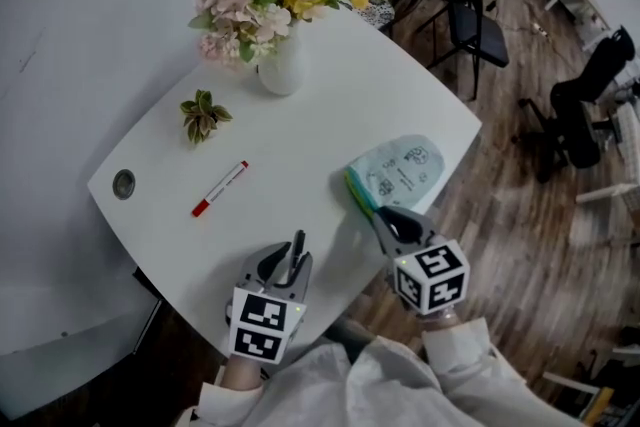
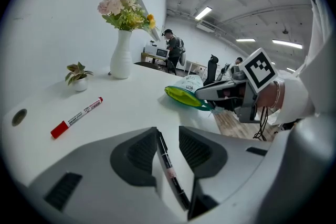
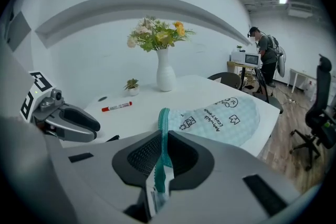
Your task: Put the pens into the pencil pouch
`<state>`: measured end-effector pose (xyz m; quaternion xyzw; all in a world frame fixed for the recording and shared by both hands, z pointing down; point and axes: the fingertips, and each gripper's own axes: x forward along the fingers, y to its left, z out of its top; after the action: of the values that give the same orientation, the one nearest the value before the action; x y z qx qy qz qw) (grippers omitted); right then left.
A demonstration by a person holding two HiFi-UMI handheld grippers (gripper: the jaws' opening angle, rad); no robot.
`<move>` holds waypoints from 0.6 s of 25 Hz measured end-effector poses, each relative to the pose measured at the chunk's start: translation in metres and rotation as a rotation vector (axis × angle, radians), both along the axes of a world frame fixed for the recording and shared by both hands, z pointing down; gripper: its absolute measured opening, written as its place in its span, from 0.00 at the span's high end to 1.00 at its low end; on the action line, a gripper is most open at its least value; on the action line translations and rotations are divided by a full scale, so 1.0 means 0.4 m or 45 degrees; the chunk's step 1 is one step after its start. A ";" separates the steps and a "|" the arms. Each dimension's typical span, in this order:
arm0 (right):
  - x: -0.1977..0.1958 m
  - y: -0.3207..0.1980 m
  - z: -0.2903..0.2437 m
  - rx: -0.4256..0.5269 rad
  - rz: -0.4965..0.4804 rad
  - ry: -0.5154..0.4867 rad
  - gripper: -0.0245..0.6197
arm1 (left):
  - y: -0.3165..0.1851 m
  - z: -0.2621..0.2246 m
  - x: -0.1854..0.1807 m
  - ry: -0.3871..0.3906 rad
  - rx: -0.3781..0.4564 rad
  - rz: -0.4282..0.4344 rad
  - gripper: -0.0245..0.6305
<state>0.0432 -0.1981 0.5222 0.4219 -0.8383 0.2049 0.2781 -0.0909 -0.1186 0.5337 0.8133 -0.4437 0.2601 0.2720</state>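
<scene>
Head view: left hand-held gripper [image 1: 291, 263] grips pen [image 2: 167, 162] lengthwise; right hand-held gripper [image 1: 388, 218] pinches pouch [image 1: 405, 165].

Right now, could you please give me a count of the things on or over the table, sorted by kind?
2 pens: red-capped pen lying on the table, black pen in the left claw
1 pencil pouch
1 vase of flowers
1 small potted plant
Total: 5

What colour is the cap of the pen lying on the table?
Red: the cap of the white marker pen shows best in the left gripper view.
</scene>
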 end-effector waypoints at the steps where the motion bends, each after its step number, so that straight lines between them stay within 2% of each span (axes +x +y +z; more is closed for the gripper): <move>1: -0.003 0.008 -0.007 -0.003 -0.005 -0.027 0.90 | 0.007 -0.003 0.002 -0.003 0.002 -0.007 0.79; 5: -0.023 0.038 -0.046 -0.019 -0.014 -0.172 0.90 | 0.039 -0.011 0.010 -0.026 -0.003 -0.028 0.79; 15: -0.092 0.103 -0.187 -0.143 -0.054 -0.660 0.90 | 0.064 -0.050 0.025 -0.044 0.016 -0.100 0.79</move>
<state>0.0064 -0.1567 0.4472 0.3217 -0.8774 0.3465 0.0810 -0.0809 -0.0930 0.5137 0.7924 -0.4815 0.2603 0.2693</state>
